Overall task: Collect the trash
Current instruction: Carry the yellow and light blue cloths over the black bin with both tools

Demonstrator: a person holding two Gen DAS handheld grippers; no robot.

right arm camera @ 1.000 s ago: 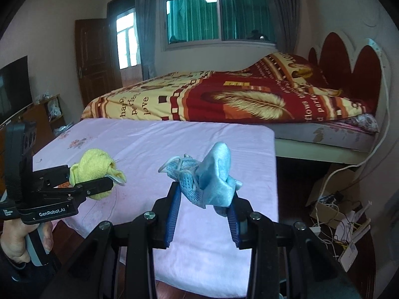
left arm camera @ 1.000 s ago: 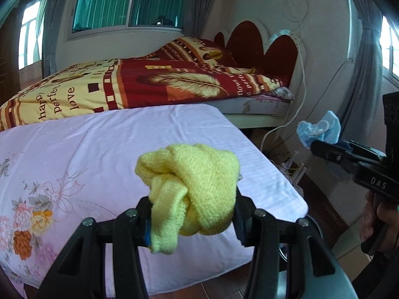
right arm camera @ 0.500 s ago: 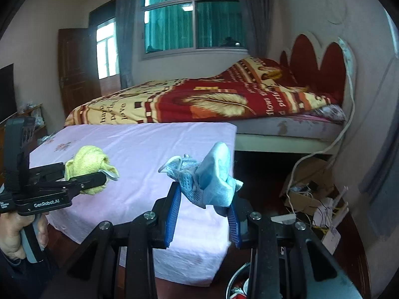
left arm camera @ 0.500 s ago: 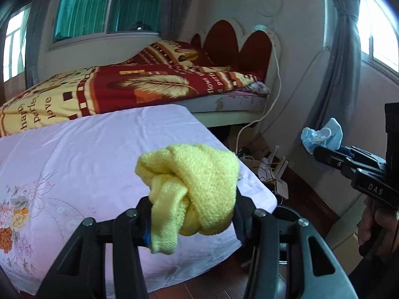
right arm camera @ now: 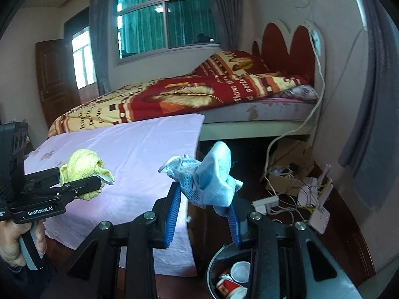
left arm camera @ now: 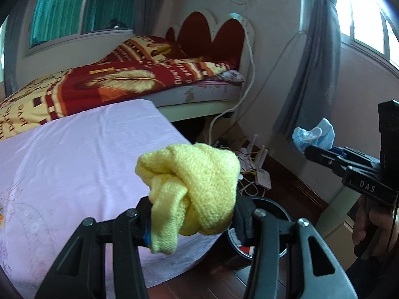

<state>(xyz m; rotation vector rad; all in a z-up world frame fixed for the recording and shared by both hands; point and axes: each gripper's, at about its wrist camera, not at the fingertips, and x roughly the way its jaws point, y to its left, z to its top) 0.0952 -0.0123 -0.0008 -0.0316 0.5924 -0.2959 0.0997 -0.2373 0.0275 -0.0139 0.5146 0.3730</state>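
Only the right wrist view shows inside the round black bin (right arm camera: 219, 261) on the floor: a red-and-white paper cup (right arm camera: 230, 287). Above it, the right claw (right arm camera: 203, 209) pinches a crumpled blue mask (right arm camera: 212, 182). The left claw (left arm camera: 192, 214), tilted downward, pinches a knotted yellow knitted cloth (left arm camera: 197, 184) past the pink-sheeted bed's corner (left arm camera: 74, 164).

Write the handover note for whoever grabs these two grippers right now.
Left gripper: shut on the knotted yellow knit cloth, held above the corner of the pink-sheeted table.
Right gripper: shut on the crumpled blue disposable cover, held in the air just beyond the table's edge.
Black round trash bin: on the wooden floor below the right gripper, already containing a red paper cup and a white cup.
Done: both pieces picked up.
Left: bring each over the bin and release; neither has been dropped yet.
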